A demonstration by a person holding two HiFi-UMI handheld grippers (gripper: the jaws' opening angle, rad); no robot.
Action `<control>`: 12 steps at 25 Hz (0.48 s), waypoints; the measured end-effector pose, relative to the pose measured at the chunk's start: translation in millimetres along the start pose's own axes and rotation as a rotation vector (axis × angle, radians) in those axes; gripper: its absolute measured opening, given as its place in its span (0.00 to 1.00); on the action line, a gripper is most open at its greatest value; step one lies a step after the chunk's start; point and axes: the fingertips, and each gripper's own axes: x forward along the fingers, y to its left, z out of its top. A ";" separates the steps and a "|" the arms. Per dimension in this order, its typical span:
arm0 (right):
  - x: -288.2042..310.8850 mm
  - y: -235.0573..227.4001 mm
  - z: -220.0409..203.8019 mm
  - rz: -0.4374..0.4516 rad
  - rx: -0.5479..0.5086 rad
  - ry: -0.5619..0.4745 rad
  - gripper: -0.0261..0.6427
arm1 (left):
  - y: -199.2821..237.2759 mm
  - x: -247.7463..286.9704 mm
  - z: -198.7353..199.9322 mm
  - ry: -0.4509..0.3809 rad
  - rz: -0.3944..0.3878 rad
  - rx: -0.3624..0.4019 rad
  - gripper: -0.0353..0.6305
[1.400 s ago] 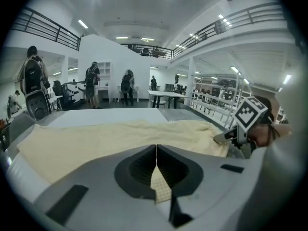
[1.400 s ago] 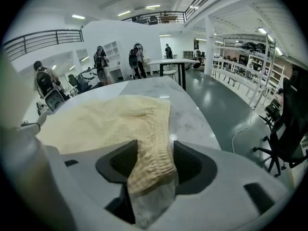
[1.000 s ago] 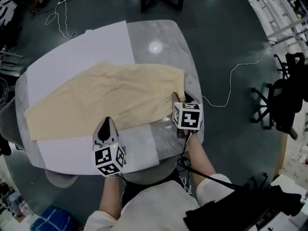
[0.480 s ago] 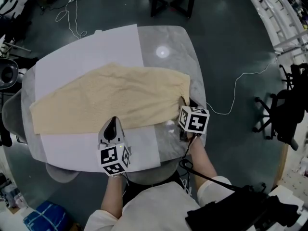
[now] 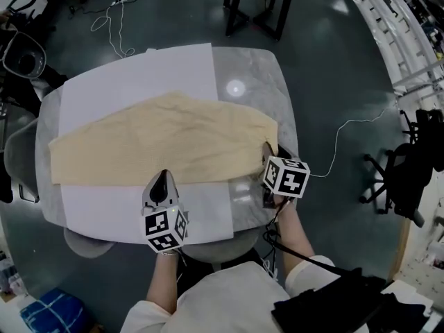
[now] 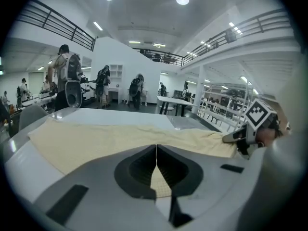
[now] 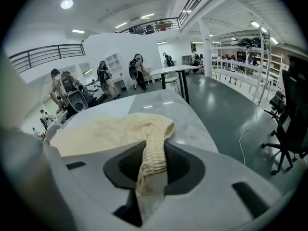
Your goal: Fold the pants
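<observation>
Beige pants (image 5: 166, 141) lie spread lengthwise across a white sheet (image 5: 139, 68) on the round marble table (image 5: 250, 61). My left gripper (image 5: 161, 180) is at the pants' near edge around the middle. In the left gripper view its jaws (image 6: 156, 150) meet in a thin line with a bit of beige cloth (image 6: 159, 182) pinched between them. My right gripper (image 5: 268, 152) is at the right end of the pants. It (image 7: 153, 153) is shut on a bunched, ribbed strip of the fabric (image 7: 151, 143), which rises off the table.
The table's near edge is just below both grippers. A grey chair (image 5: 17, 165) stands at the left and a black office chair (image 5: 409, 165) at the right. A white cable (image 5: 340, 127) runs over the dark floor, and black table legs (image 5: 257, 5) stand beyond the far edge.
Both grippers have lifted a little with the pants' near edge. The right gripper's jaws have closed on the right end, which now bunches up off the table.
</observation>
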 end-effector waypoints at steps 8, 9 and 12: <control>-51.5 43.8 19.7 -0.011 -0.015 -0.070 0.18 | 30.5 -34.6 28.6 -0.049 -0.028 -0.002 0.07; -57.5 49.9 24.2 -0.008 -0.018 -0.081 0.17 | 36.5 -38.8 34.7 -0.057 -0.024 -0.002 0.07; -72.5 72.2 39.6 0.008 -0.040 -0.115 0.17 | 59.7 -49.5 49.4 -0.075 -0.001 -0.012 0.07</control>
